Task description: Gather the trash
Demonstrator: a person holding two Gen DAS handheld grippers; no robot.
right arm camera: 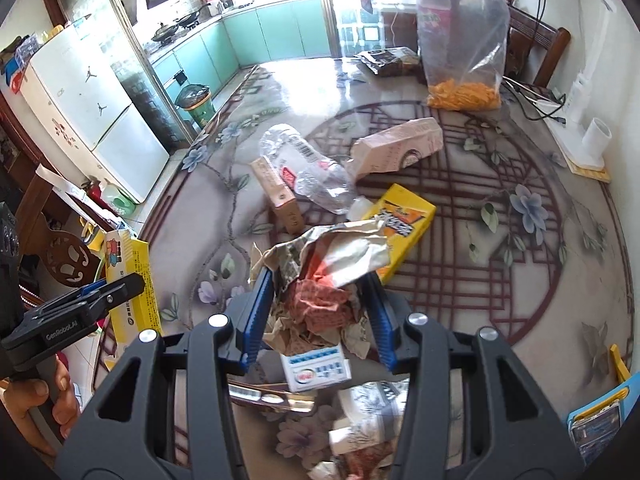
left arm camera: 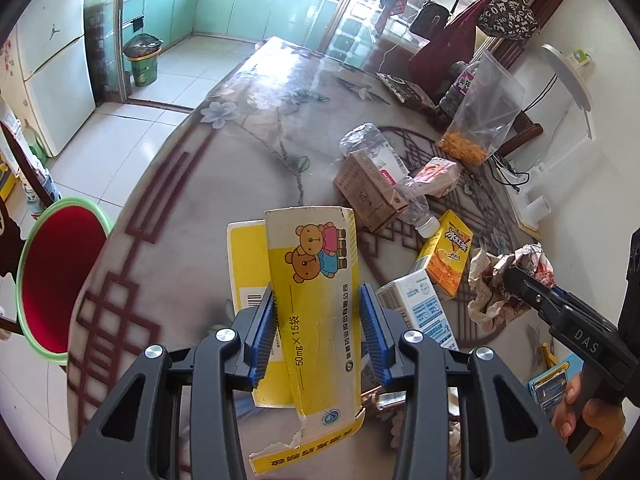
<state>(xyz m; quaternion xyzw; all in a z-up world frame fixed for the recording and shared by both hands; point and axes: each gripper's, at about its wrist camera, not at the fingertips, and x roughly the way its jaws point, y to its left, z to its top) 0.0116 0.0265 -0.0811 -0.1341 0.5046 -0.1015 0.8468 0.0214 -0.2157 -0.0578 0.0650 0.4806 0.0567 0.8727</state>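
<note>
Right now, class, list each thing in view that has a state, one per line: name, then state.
left gripper: shut on the yellow bear box
yellow bear box: flattened, torn, lifted
right gripper: shut on the crumpled paper
crumpled paper: scrunched, lifted
clear plastic bottle: crushed, lying down
zip bag: upright, orange bits at the bottom
yellow drink carton: lying flat

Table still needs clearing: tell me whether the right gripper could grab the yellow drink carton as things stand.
Probably not yet. The right gripper has its jaws full of crumpled paper, which also overhangs the yellow drink carton just beyond. The carton lies close and otherwise unblocked, so dropping the paper first should free it.
</note>
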